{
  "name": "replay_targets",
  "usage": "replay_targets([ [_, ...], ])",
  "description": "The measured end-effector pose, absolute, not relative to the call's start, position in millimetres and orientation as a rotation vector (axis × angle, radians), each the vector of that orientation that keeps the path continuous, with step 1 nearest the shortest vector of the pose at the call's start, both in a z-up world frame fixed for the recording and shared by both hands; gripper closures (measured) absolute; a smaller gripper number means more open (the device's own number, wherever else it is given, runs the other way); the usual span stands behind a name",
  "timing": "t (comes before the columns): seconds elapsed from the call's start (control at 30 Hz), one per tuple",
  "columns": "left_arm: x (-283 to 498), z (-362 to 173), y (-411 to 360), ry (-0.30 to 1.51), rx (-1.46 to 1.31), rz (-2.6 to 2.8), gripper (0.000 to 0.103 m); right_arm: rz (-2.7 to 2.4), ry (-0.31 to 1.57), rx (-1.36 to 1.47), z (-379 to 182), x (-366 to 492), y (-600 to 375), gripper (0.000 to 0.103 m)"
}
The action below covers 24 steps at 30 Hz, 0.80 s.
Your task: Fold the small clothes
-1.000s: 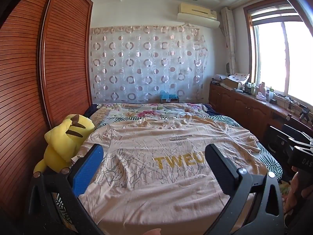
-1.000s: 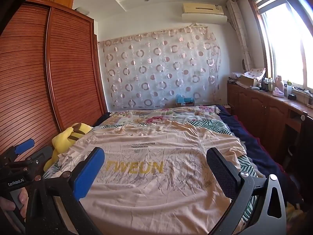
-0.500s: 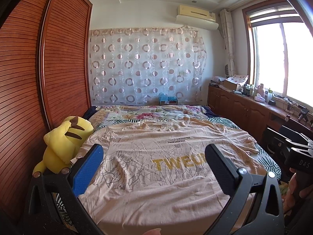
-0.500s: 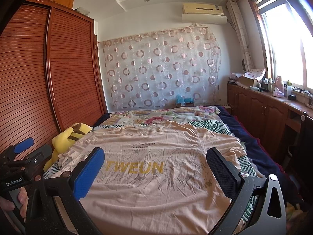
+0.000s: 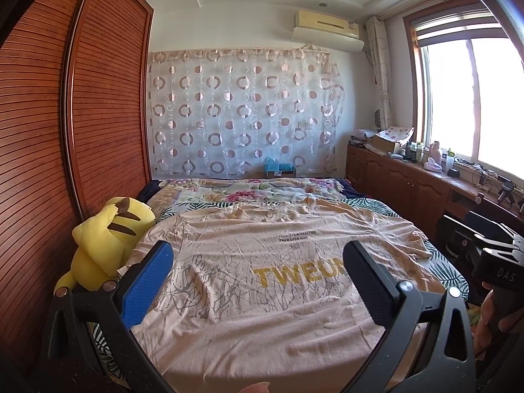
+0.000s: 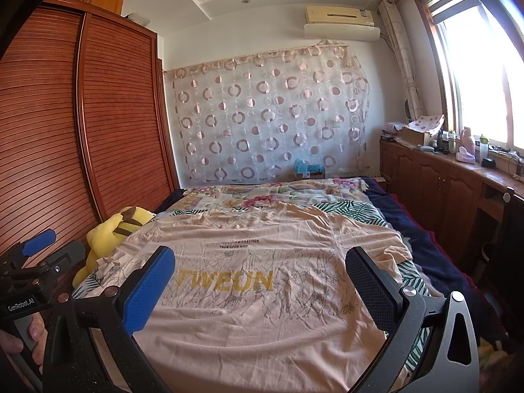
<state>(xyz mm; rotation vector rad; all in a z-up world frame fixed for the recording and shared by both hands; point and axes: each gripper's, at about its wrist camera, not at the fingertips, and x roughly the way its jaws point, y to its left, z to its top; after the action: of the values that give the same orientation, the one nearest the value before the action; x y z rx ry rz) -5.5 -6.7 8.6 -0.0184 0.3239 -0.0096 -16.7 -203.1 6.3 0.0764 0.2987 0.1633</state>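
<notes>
Hovering level above the near hem, the left gripper (image 5: 257, 283) and right gripper (image 6: 260, 285) both gape wide and empty over the shirt (image 6: 262, 281) spread flat on the bed (image 6: 353, 211).

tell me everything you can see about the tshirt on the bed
The t-shirt is pale peach, soft knit-looking fabric, spread flat and unfolded, print side up, across the bed. Yellow letters read TWEUN, with two small dark text lines above and a grey branch-like pattern around them. Its collar points away, hem nearest the cameras. Both sleeves lie out sideways, slightly rumpled. Nothing grips it; its left edge lies near the yellow plush toy.
</notes>
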Motion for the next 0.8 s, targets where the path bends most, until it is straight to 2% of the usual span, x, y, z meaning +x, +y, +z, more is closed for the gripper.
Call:
replay_targets([
  [0.8, -5.8, 8.6, -8.2, 0.322, -0.017, -0.009, 0.0, 0.164, 0.301, 0.079, 6.4, -17.6, -203.9, 0.0],
])
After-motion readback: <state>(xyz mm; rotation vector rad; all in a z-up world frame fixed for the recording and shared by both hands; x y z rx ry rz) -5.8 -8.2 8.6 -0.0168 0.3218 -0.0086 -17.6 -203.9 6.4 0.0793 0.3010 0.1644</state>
